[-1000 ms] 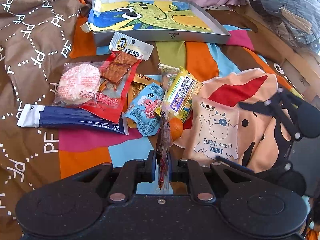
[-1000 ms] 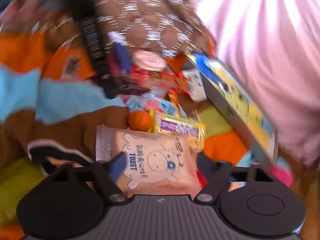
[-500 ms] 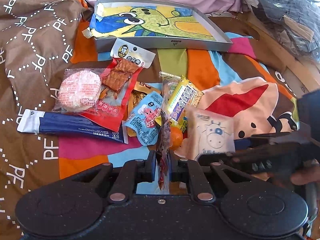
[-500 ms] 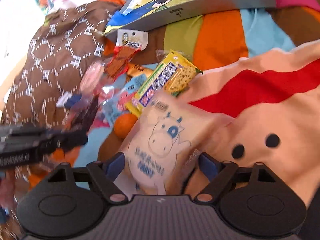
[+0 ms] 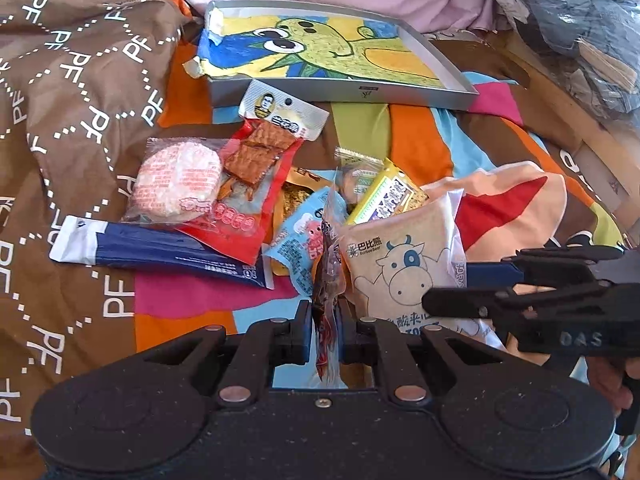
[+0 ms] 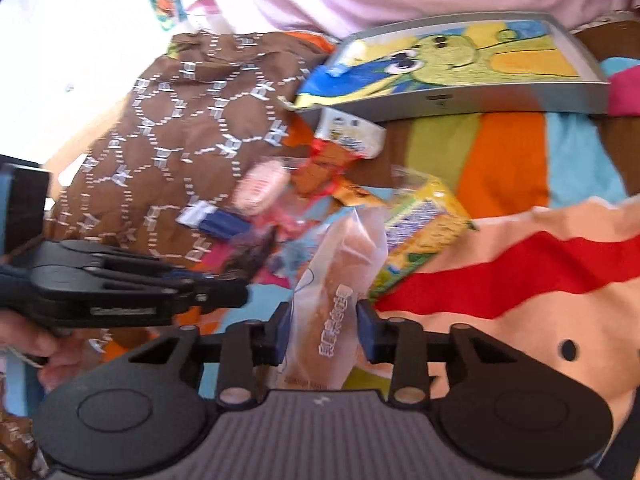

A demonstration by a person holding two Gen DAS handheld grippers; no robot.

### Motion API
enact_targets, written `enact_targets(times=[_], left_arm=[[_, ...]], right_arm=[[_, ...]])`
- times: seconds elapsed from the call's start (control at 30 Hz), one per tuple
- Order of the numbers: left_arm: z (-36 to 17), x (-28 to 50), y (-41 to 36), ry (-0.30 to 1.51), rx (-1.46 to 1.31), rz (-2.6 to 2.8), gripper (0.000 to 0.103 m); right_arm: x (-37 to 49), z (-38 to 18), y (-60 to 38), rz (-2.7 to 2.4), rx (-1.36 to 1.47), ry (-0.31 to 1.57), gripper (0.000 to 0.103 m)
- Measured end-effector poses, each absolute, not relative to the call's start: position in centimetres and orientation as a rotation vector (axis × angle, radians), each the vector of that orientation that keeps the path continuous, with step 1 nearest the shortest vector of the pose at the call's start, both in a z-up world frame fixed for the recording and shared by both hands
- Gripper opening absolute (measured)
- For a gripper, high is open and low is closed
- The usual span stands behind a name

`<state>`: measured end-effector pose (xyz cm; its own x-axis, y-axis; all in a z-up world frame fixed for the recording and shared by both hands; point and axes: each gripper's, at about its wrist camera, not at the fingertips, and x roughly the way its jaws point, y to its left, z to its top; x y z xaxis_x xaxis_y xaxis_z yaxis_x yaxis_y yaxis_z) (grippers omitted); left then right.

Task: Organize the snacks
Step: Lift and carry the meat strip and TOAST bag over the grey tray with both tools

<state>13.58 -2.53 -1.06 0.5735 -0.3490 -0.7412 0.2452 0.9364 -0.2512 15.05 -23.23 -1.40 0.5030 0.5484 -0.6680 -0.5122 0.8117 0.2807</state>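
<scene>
My left gripper (image 5: 325,330) is shut on a thin dark red snack packet (image 5: 329,280) that hangs between its fingers. My right gripper (image 6: 323,334) is shut on the toast bread pack (image 6: 340,280) with the cow drawing (image 5: 404,264), held edge-up above the bedspread. The right gripper (image 5: 472,288) shows at the right of the left wrist view, the left gripper (image 6: 224,292) at the left of the right wrist view. A grey box lid (image 5: 344,94) with a green cartoon lining lies beyond the snack pile.
Loose snacks lie on the striped bedspread: a pink round cake pack (image 5: 176,184), a red tofu pack (image 5: 256,164), a blue long pack (image 5: 160,250), a light blue pouch (image 5: 300,240), a yellow biscuit pack (image 5: 384,196). A brown patterned cloth (image 5: 72,80) lies left.
My right gripper closed on the toast pack and lifted it off the bedspread, turning it on edge. The left gripper kept hold of the red packet, nearly still.
</scene>
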Motion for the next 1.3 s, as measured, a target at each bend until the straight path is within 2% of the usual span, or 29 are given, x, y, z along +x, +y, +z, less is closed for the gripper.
enact_targets(times=[0.13, 0.27, 0.5, 0.77, 1.07, 1.3], left_arm=[[-1.0, 13.7, -2.1, 0.897, -0.135, -0.32, 0.012], [-1.0, 13.8, -1.7, 0.898, -0.146, -0.298, 0.012], [-0.3, 14.1, -1.3, 0.869, -0.153, -0.301, 0.012], [2.0, 16.6, -1.0, 0.785, -0.175, -0.28, 0.012], [6.0, 23.8, -1.4, 0.572, -0.245, -0.235, 0.012], [6.8, 30.3, -2.1, 0.508, -0.274, -0.171, 0.012]], right_arm=[[15.7, -2.0, -21.8, 0.654, 0.021, 0.843, 0.044], [16.3, -3.4, -20.5, 0.626, -0.011, 0.893, 0.035], [13.8, -1.6, -20.0, 0.61, -0.149, 0.77, 0.026], [12.7, 1.4, -20.6, 0.55, -0.269, 0.578, 0.025], [19.8, 5.5, -20.9, 0.44, -0.226, 0.429, 0.025], [27.6, 7.1, -19.7, 0.332, -0.213, 0.346, 0.025]])
